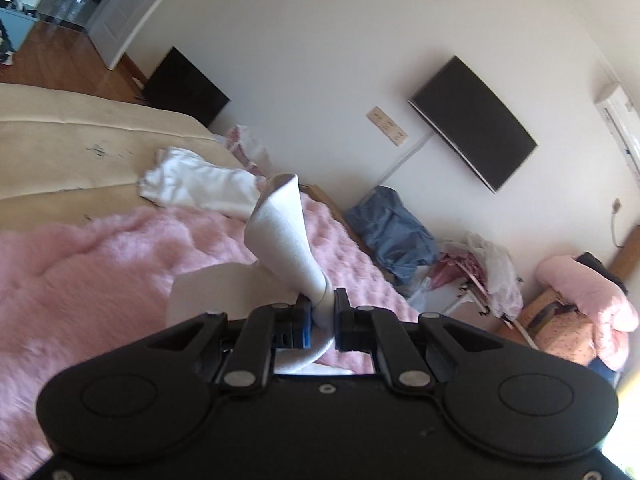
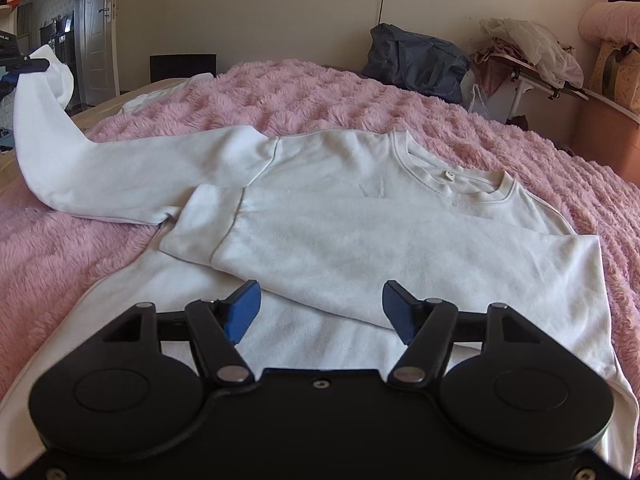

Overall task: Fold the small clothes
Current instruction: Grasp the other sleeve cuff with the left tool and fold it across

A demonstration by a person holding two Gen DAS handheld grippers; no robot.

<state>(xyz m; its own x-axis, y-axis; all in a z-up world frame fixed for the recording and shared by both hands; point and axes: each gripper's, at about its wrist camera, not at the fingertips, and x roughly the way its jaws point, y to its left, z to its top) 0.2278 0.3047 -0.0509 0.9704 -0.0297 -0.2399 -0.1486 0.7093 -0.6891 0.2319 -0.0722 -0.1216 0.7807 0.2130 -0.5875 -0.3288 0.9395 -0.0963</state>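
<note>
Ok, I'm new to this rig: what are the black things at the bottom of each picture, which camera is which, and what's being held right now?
Each black shape is a hand-held two-finger gripper, and a camera sits on it, looking forward along its fingers. One picture is from the left gripper: its jaws are shut on the cuff of the white sweatshirt's sleeve, lifted above the bed. The other is from the right gripper: its jaws are open and hold nothing, above the white sweatshirt, which lies spread on the pink blanket. One sleeve is already folded across the chest. At the far left of that view, the lifted sleeve is seen again, pinched by the left gripper.
</note>
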